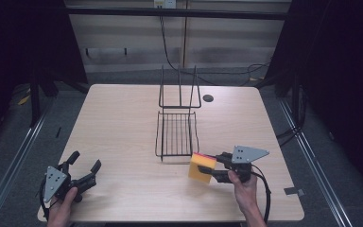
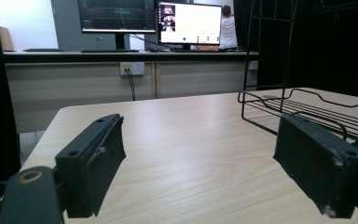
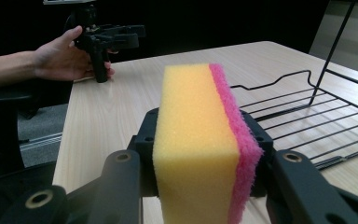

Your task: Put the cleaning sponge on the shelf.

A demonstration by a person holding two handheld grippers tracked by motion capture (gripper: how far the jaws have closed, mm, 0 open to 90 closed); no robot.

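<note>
So counting it up: one light wood table (image 1: pixel 123 123), one black wire rack (image 1: pixel 177 135), one sponge (image 1: pixel 202 168) and two handheld grippers. That's the whole cast on the tabletop.

Using the wire rack as the landmark: it sits about mid-table, with a flat grid shelf lying on the wood and an upright wire frame rising at its far end. The sponge is just off the rack's near right corner, held up off the table. It's yellow foam with a pink scrub layer on one face; in the right gripper view (image 3: pixel 205 144) the pink side faces the rack. The right gripper (image 1: pixel 213 169) is clamped on it, one black jaw on each side, and the foam sticks well out past the jaws.

The left gripper (image 1: pixel 86 170) is well away from the rack, down at the near left corner of the table, held by a hand (image 1: pixel 64 205). Its jaws are spread wide with nothing between them, clear in the left gripper view (image 2: pixel 214 163).

There's also one small dark round hole (image 1: pixel 208 98) in the table just right of the rack's far end. Beyond the table, the left gripper view shows two monitors (image 2: pixel 189 23) on a desk, with writing too small to read. No brand or label readable anywhere.
</note>
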